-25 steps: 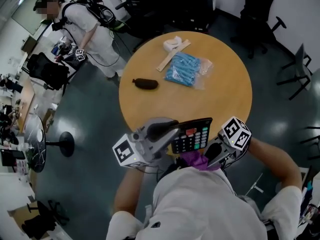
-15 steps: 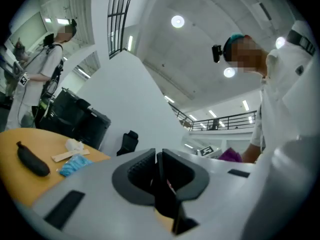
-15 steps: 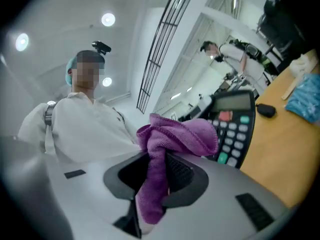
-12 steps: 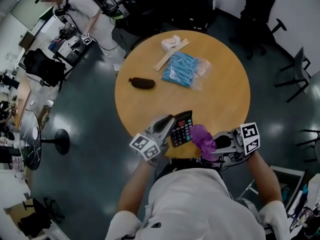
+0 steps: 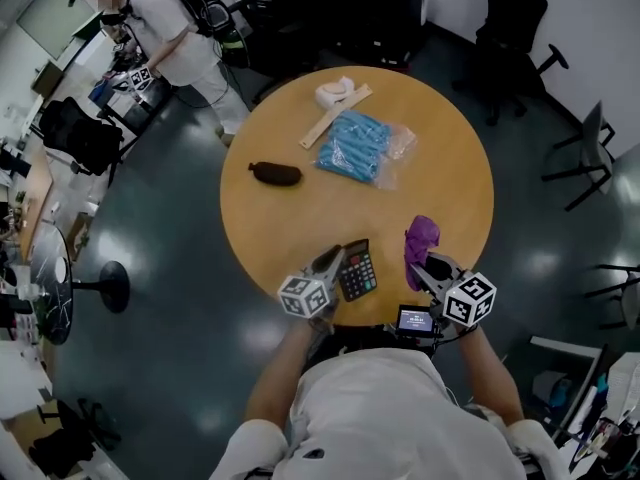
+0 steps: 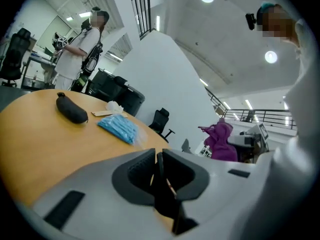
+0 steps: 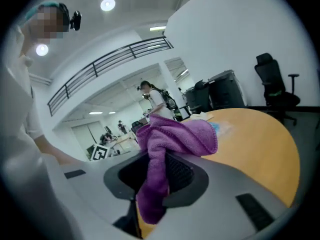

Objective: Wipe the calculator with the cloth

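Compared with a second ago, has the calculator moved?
Yes. The calculator, held in the left tongs, has dropped from over the table's near edge to just inside it.

The cloth (image 7: pixel 172 134) is fuzzy, the table (image 5: pixel 300 223) smooth wood, the calculator (image 5: pixel 357 270) plastic.

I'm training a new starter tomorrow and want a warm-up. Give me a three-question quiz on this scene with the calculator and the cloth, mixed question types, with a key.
1. True or false: the right gripper is empty.
2. What is between the jaws of the left gripper? A a stapler; B the calculator; C a mug.
3. In the head view, does the black pouch lie left or right of the blue packet on the table?
Key: 1 false, its jaws are shut on the purple cloth; 2 B; 3 left.
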Available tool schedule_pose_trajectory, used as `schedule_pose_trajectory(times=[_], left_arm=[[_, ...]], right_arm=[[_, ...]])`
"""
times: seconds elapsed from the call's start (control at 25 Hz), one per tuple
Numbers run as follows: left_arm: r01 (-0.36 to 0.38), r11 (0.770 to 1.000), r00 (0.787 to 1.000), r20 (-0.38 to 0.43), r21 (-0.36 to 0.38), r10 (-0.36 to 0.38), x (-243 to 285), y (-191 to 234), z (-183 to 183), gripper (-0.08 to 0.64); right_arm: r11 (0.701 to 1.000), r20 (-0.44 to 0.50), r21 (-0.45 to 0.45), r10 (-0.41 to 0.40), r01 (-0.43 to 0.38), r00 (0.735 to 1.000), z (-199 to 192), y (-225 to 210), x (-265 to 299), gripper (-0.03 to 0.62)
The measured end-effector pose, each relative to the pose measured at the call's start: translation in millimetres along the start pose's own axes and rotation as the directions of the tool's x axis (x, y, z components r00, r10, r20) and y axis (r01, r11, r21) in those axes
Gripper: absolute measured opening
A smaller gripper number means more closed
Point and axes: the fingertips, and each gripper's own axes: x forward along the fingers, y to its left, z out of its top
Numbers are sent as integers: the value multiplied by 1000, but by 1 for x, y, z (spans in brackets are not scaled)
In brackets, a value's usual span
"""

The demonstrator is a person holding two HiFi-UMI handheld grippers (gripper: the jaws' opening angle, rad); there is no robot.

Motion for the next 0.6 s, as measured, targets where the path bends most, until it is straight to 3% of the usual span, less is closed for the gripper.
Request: schedule_pose_trajectory(times=[0.08,0.2,0.36,0.6], left_arm=[[-57,998,998,-34,13,58,2,10,-10,48],[-127,992,990,-62,30,128,1,22,-21,48],[-98,995,994,-58,-33,96,6,30,-33,48],[-66,996,995,-79,-64,61,18,42,-49,48]], right_arm=[[998,-25,-3,-56,56,998,-11,-9,6,95],[997,-38,7,-76,76,996,-19,-12,14,95],[998,-41,32,-57,58,998,-25,-9,23,95],[998,-68,45,-50,53,996,-34,-9,28,95]])
